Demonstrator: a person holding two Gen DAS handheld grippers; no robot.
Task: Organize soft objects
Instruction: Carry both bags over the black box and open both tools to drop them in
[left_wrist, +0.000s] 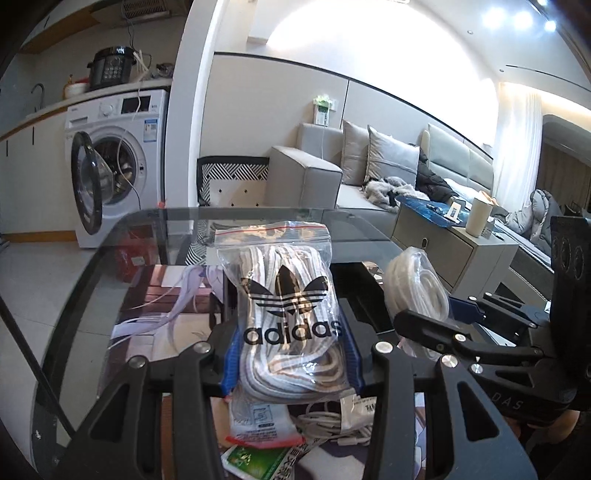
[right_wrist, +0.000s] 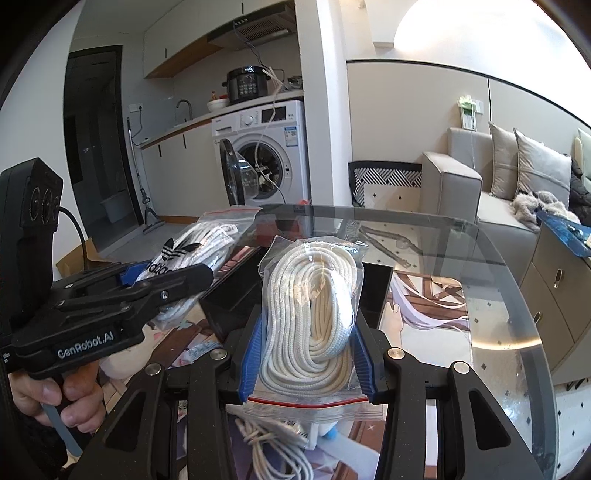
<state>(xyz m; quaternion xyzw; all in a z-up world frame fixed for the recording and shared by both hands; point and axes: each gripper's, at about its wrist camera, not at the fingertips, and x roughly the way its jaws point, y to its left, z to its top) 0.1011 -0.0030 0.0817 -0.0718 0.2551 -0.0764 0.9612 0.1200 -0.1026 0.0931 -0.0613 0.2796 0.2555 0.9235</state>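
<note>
My left gripper (left_wrist: 291, 360) is shut on a clear zip bag of white laces printed with a black adidas logo (left_wrist: 286, 295), held up over the glass table. That bag (right_wrist: 192, 251) and the left gripper (right_wrist: 147, 280) also show at the left of the right wrist view, with a hand on the handle. My right gripper (right_wrist: 306, 363) is shut on a second clear zip bag holding a coil of cream cord (right_wrist: 314, 310), its blue pads pressing both sides. In the left wrist view this cord bag (left_wrist: 413, 284) sits at the right, in the right gripper (left_wrist: 443, 314).
A round glass table (right_wrist: 498, 332) lies below, with a black open box (right_wrist: 373, 288) behind the bags. White cables (right_wrist: 269, 446), small packets (left_wrist: 258, 424) and a green packet (left_wrist: 255, 461) lie near the front. A washing machine (left_wrist: 110, 147), sofa (left_wrist: 332, 173) and cabinet (left_wrist: 443, 251) stand beyond.
</note>
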